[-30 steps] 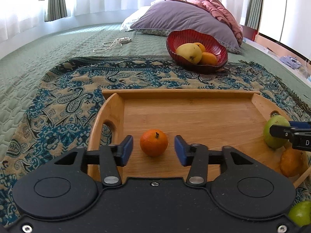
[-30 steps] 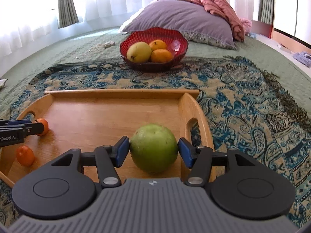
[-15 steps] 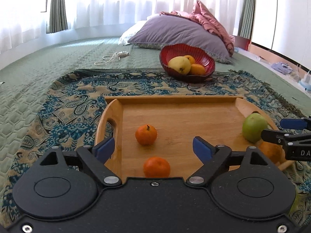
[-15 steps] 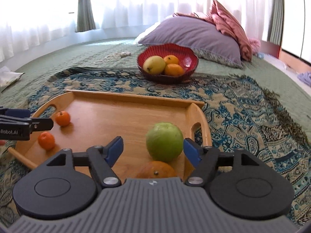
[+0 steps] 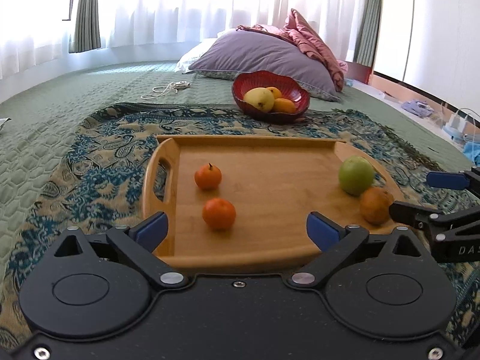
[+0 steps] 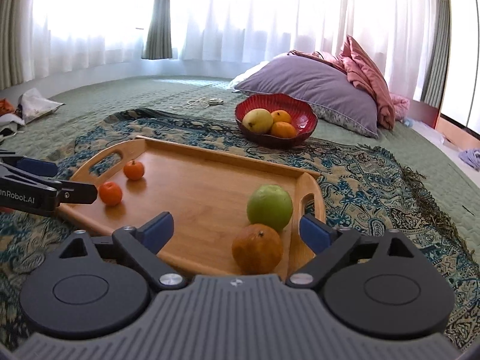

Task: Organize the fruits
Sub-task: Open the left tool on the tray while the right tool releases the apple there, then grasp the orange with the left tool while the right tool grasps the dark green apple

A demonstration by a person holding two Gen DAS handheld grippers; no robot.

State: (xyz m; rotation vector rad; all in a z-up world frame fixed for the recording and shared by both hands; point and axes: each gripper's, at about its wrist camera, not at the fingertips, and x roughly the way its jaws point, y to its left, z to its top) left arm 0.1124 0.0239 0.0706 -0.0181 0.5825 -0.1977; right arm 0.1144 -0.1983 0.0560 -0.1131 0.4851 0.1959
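Observation:
A wooden tray [image 5: 270, 180] [image 6: 210, 186] lies on a patterned rug. On it are two small tangerines [image 5: 219, 213] [image 5: 208, 176], a green apple [image 5: 356, 175] [image 6: 269, 203] and a dull orange [image 5: 376, 205] [image 6: 257, 248]. My left gripper [image 5: 237, 231] is open and empty, above the tray's near edge, just behind the nearer tangerine. My right gripper [image 6: 237, 229] is open and empty, just behind the orange and apple. A red bowl [image 5: 270, 97] [image 6: 276, 118] beyond the tray holds a yellow fruit and two oranges.
A purple pillow [image 5: 264, 54] and pink blanket [image 5: 312, 42] lie behind the bowl. A white cord [image 5: 168, 88] lies on the green bedspread. Bags [image 6: 33, 105] sit far left. Clutter [image 5: 450, 120] lies off the bed's right side.
Both grippers opened wide and drew back from the tray, letting go of the tangerine and the apple. More of the tray and room shows now.

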